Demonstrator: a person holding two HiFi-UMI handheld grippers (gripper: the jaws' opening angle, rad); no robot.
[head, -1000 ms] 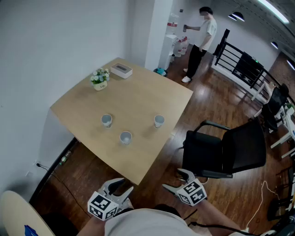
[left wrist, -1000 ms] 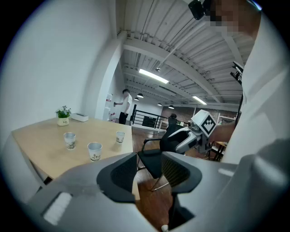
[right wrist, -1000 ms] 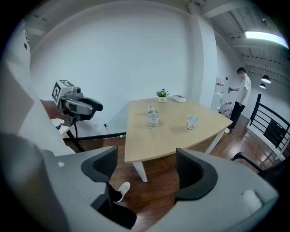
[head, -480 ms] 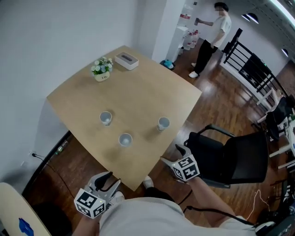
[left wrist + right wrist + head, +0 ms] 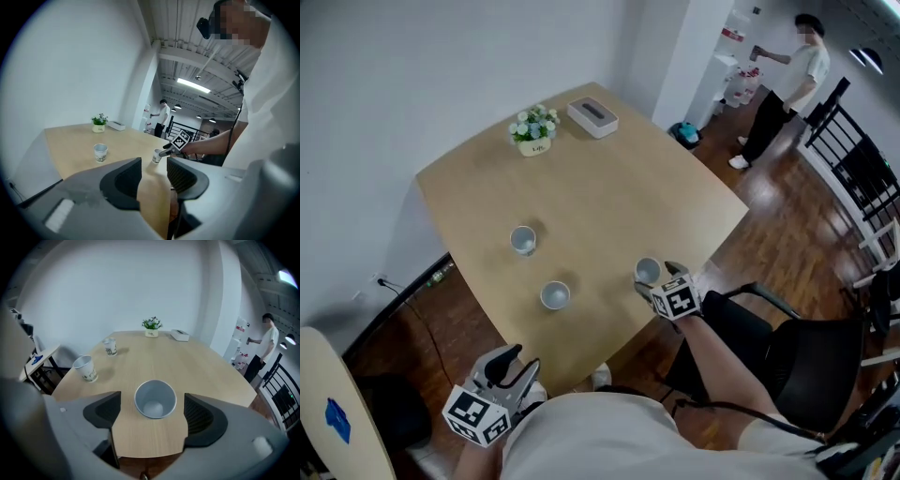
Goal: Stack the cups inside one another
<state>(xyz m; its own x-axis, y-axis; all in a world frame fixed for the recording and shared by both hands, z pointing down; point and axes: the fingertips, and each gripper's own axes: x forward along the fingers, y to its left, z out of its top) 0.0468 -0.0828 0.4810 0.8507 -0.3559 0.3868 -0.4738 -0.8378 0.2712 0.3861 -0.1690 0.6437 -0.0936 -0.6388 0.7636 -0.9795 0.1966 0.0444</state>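
Observation:
Three small white cups stand upright and apart on the light wooden table (image 5: 609, 187): a far-left cup (image 5: 523, 240), a near-middle cup (image 5: 555, 296) and a right cup (image 5: 648, 270). My right gripper (image 5: 657, 277) is open, its jaws either side of the right cup (image 5: 155, 398) with a gap on both sides. The other two cups (image 5: 86, 367) (image 5: 109, 346) show further left in the right gripper view. My left gripper (image 5: 512, 362) hangs open and empty below the table's near edge; ahead of its jaws (image 5: 153, 174) lie one cup (image 5: 100, 152) and the right cup (image 5: 157, 155).
A potted plant (image 5: 534, 127) and a white box (image 5: 592, 115) sit at the table's far side. A black office chair (image 5: 806, 366) stands right of me. A person (image 5: 787, 84) stands far off by a railing. A pale round seat (image 5: 328, 403) is at the lower left.
My right gripper has risen from beside the chair onto the table and now brackets the right cup. The left gripper has stayed low near my body. The head view has shifted.

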